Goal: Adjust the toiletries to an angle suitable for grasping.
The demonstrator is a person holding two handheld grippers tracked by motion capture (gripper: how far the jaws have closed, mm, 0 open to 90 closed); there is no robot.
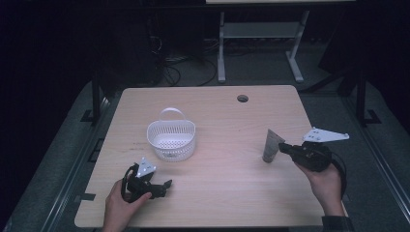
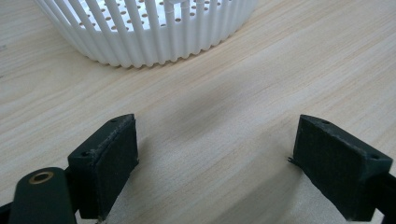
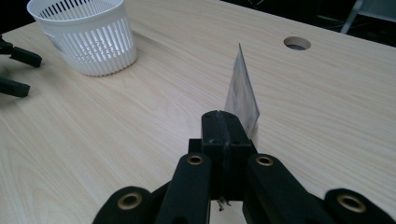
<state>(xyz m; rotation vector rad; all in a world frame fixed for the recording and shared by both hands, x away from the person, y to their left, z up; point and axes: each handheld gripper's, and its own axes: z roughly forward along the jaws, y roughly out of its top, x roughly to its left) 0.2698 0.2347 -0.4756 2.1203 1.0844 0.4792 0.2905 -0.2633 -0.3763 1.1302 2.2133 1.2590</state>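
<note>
A light wooden table (image 1: 217, 193) in a dark room holds a white basket (image 1: 171, 139) and an upright tube (image 1: 271, 145).

The left gripper (image 1: 166, 186) rests wide open and empty near the basket; the right gripper (image 1: 284, 147) has its jaws closed together just beside the tube.

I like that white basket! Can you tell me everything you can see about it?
The white basket looks like plastic. Its wall is made of thin upright ribs with slots between them, its bottom is dotted with small round holes, and a loop handle rises from its far rim. It stands upright on the wooden table, left of the middle. Nothing can be seen inside it and nothing touches it. The left gripper, jaws open, sits just in front of it.
</note>
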